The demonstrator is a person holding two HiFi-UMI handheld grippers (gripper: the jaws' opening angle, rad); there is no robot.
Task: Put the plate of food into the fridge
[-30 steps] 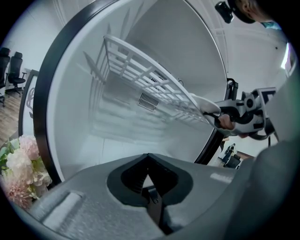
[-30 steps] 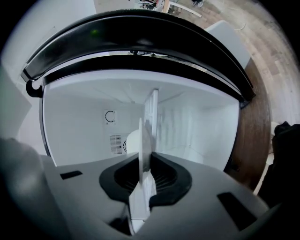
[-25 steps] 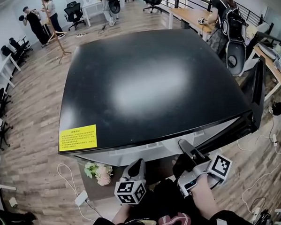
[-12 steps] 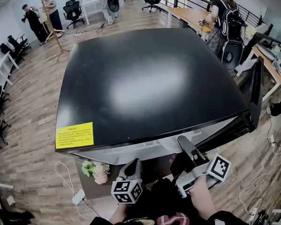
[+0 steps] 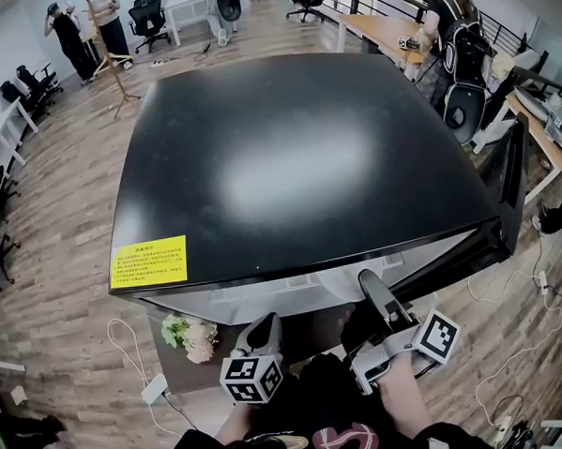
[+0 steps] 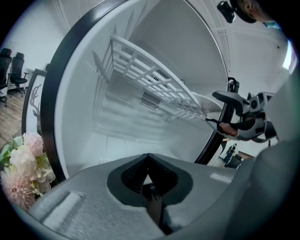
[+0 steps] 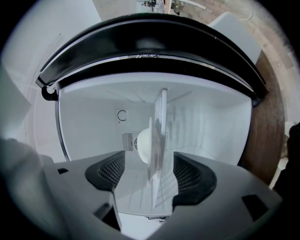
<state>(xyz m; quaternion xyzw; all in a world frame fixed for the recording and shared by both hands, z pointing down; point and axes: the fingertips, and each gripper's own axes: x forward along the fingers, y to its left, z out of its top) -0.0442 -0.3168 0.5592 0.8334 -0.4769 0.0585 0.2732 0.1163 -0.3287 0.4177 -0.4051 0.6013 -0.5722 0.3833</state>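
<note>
The plate of food (image 7: 144, 146) is resting on the wire shelf (image 7: 162, 108) inside the open fridge (image 5: 296, 162). It is lying between the right gripper's (image 7: 149, 171) fingers, which are opening wide without pressing it. The left gripper (image 6: 148, 174) is hovering nearby, its fingers closed together on nothing.

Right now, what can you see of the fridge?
The fridge has a glossy black top with a yellow label near its front left corner. Its black door stands swung open at the right. The inside is white, plastic by the look, with a white wire shelf and a vent on the back wall. It stands on a wood floor.
</note>
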